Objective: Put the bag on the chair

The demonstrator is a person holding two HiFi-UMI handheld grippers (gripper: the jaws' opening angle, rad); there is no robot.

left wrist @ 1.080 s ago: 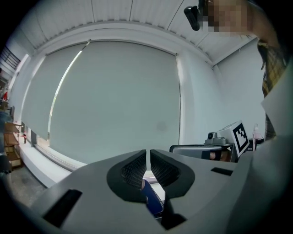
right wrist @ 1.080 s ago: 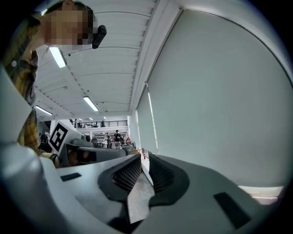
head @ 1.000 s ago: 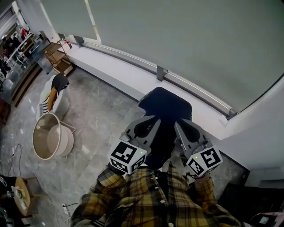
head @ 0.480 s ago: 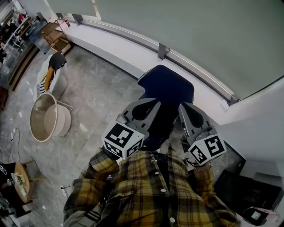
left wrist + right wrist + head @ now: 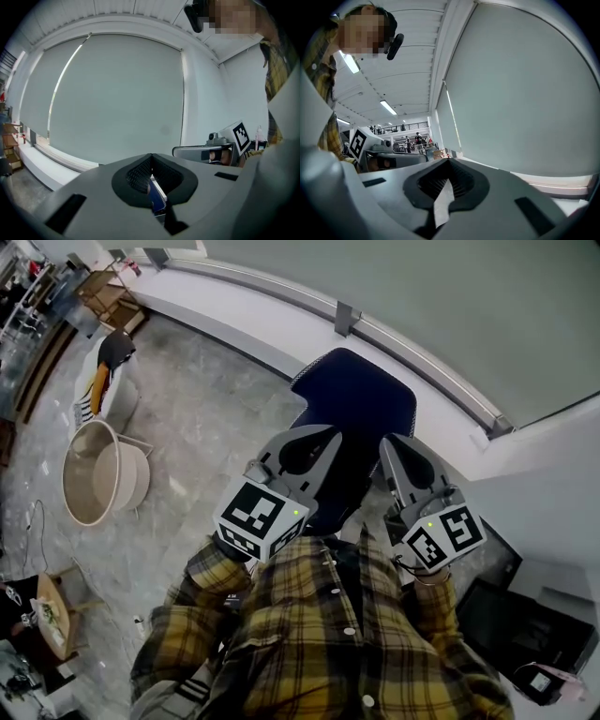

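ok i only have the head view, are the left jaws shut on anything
observer: Yes. The left gripper view shows its jaws shut on a thin blue strip.
operator: and the right one
observer: The right gripper is shut as well, with a pale strip pinched between its pads. I can't tell what either strip belongs to.

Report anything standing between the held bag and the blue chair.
Nothing visible does. The left gripper pinches what seems the bag by a blue edge, the right gripper by a pale strip. Both hover at the chair's near edge, and its dark seat looks bare.
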